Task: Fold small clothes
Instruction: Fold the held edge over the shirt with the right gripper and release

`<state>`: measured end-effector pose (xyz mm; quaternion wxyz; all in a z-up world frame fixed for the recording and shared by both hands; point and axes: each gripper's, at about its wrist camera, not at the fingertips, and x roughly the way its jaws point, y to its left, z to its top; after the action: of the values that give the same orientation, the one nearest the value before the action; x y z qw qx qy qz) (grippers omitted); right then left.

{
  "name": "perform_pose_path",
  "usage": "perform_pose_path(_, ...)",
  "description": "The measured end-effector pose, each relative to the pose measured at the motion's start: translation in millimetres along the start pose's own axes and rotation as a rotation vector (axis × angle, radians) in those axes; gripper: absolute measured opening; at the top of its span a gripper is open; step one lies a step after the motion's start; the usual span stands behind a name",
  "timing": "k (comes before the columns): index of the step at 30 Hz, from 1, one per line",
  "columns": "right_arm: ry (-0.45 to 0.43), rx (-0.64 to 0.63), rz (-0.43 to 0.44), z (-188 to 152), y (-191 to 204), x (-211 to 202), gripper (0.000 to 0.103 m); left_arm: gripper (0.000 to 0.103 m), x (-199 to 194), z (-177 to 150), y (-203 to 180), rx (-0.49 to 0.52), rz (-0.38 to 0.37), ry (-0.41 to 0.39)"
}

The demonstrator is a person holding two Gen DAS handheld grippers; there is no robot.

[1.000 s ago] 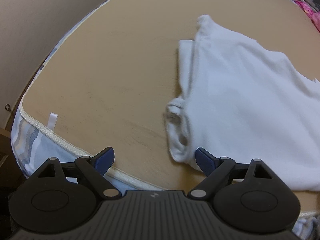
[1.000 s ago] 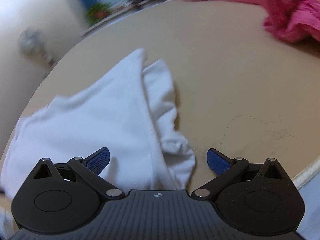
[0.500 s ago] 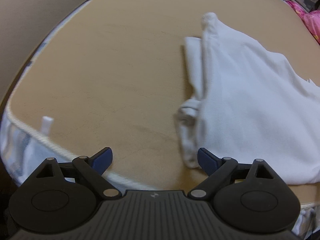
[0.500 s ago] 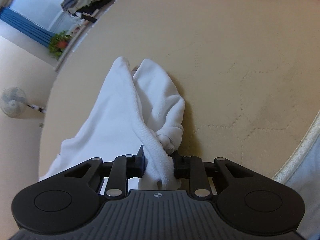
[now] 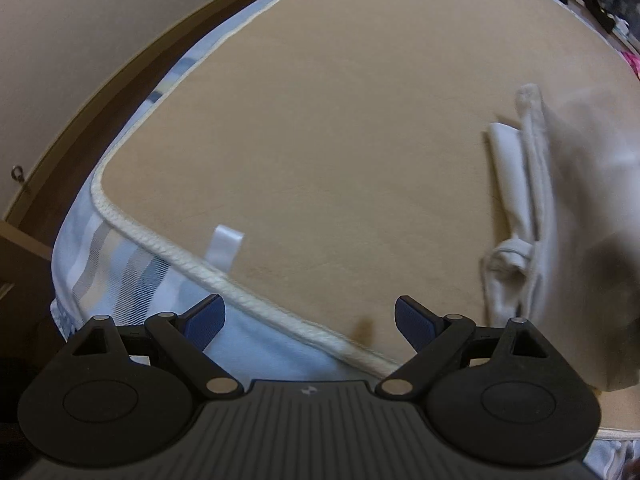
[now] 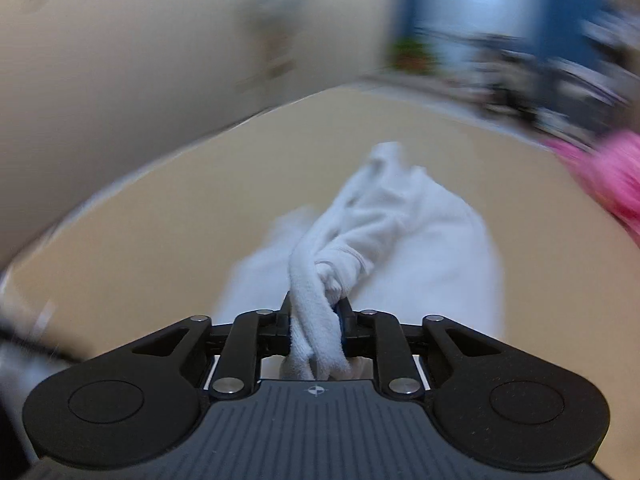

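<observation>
A small white garment [image 6: 400, 232] lies on the tan bed mat [image 6: 180, 208]. My right gripper [image 6: 316, 320] is shut on a bunched edge of it and lifts that edge, the cloth trailing away in front. In the left wrist view the garment [image 5: 560, 208] is blurred at the right edge, part of it raised. My left gripper [image 5: 310, 318] is open and empty, over the mat's front edge, left of the garment and apart from it.
The mat's piped hem [image 5: 200, 268] with a white tag [image 5: 224, 246] runs over a striped mattress side [image 5: 108, 272]. A wooden bed frame [image 5: 120, 76] and wall lie left. Pink clothes [image 6: 612, 176] lie at the right.
My right gripper closed on the garment's edge and has swung up and leftward with it. My left gripper has drawn away to the left, still open.
</observation>
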<state>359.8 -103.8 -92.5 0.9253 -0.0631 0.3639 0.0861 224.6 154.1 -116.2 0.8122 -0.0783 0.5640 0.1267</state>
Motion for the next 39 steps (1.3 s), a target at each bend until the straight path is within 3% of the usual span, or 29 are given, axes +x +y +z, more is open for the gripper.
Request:
perform_pose_path(1,0.068,-0.053,0.069,-8,22,16,0.041,0.094,2,0,3,-0.005,0.003,0.008)
perform_pose_path(3,0.183,-0.072,0.12,-22,46,34,0.049,0.094,4,0,7,-0.006,0.001,0.019)
perform_pose_path(5,0.118,-0.037,0.128,-29,45,20,0.062,0.095,1,-2,10,-0.01,-0.025,0.013)
perform_pose_path(7,0.078,0.008,0.225,-33,27,-4,0.063,0.095,-4,-2,5,-0.001,-0.065,0.006)
perform_pose_path(9,0.074,0.047,0.251,-37,3,-24,0.063,0.095,-11,0,-5,0.018,-0.112,-0.011)
perform_pose_path(12,0.032,0.073,0.136,-40,-26,-36,0.058,0.095,-30,2,-29,0.051,-0.2,-0.054)
perform_pose_path(14,0.039,0.113,0.06,-44,-48,-31,0.032,0.095,-42,2,-52,0.105,-0.261,-0.068)
perform_pose_path(15,0.053,0.13,0.038,-44,-55,-25,0.029,0.095,-46,1,-62,0.133,-0.274,-0.07)
perform_pose_path(19,0.077,0.175,0.029,-53,-60,-13,0.028,0.095,-49,-3,-101,0.246,-0.272,-0.076)
perform_pose_path(22,0.089,0.189,0.046,-66,-56,-16,0.028,0.095,-27,9,-119,0.249,-0.238,-0.024)
perform_pose_path(24,0.091,0.176,0.048,-70,-49,-21,0.028,0.095,-8,21,-119,0.219,-0.214,0.011)
perform_pose_path(27,0.099,0.176,0.052,-72,-49,-24,0.029,0.095,14,27,-115,0.272,-0.133,0.06)
perform_pose_path(30,0.108,0.178,0.069,-74,-51,-25,0.028,0.103,16,26,-83,0.277,-0.132,0.031)
perform_pose_path(33,0.108,0.163,0.075,-76,-50,-27,0.028,0.103,14,30,-53,0.212,-0.116,0.023)
perform_pose_path(36,0.101,0.17,0.075,-77,-50,-28,0.028,0.101,2,27,-40,0.169,-0.142,0.002)
perform_pose_path(39,0.082,0.178,0.063,-76,-55,-33,0.028,0.101,-17,24,-43,0.176,-0.233,-0.04)
